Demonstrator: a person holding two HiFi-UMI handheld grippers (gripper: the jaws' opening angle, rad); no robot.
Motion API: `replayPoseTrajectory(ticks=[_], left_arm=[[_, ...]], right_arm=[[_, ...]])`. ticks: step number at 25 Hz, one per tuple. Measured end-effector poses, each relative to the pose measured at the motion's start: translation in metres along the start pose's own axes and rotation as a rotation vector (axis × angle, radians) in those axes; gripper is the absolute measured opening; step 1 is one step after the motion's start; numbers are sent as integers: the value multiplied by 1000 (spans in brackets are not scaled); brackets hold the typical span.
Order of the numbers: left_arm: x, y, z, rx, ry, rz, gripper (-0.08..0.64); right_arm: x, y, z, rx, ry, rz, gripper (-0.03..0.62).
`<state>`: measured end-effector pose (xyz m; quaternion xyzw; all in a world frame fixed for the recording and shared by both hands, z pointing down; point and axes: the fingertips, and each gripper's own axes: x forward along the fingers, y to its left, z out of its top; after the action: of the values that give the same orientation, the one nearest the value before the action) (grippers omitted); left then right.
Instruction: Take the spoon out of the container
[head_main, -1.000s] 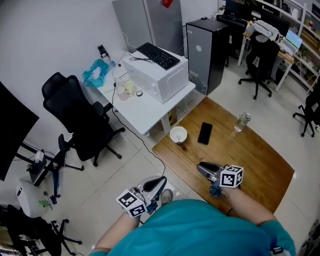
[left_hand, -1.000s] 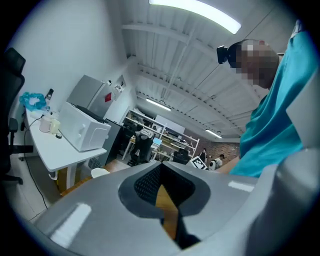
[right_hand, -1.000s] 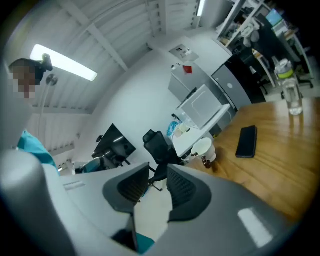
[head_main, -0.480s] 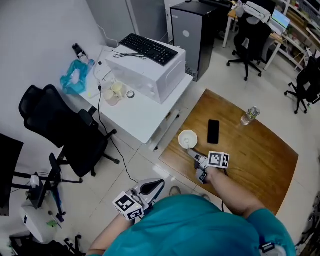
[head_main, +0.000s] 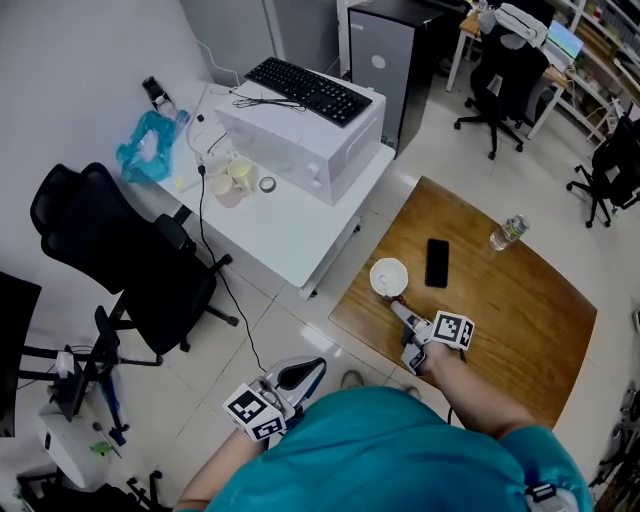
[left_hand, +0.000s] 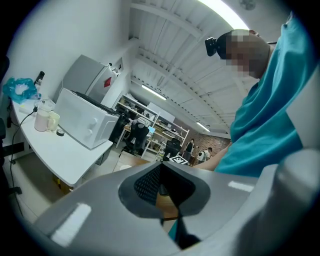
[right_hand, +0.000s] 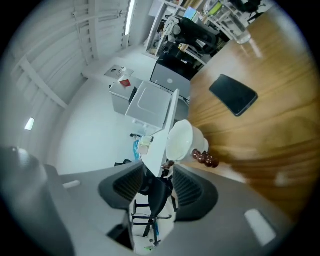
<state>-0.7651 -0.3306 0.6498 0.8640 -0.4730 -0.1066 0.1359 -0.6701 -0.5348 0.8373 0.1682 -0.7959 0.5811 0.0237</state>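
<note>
Right gripper (head_main: 404, 316): fingers stood spread, lately narrowing, empty, beside container (head_main: 388, 276).
Spoon (right_hand: 205, 159): lay in container.
Left gripper (head_main: 312, 367): fingers pressed together.

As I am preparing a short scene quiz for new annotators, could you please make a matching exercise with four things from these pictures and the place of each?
Things:
1. keyboard
2. phone
3. water bottle
4. blue bag

Places:
A. on the white table, by the wall
B. on the wooden table, next to the white bowl
C. on top of the white box
D. near the wooden table's far edge

Pairs: 1-C; 2-B; 3-D; 4-A.
</note>
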Motion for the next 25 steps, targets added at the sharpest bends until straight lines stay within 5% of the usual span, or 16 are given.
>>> replayPoseTrajectory(ticks=[9,14,23,25], left_arm=[[-7,-2,-5,-11,23,2,0],[-11,-2,-10,-7,39,10,0],[-6,-7,-6,-18,13,4,0],[2,-10,-5,-19,5,-12,0]], right_arm=[[41,-24,0,67,-27,-45,235],[40,-39,4,134,-62,-47,108],[0,-4,-2,40,34,74,74],[-29,16,-8,100,54,44,72]])
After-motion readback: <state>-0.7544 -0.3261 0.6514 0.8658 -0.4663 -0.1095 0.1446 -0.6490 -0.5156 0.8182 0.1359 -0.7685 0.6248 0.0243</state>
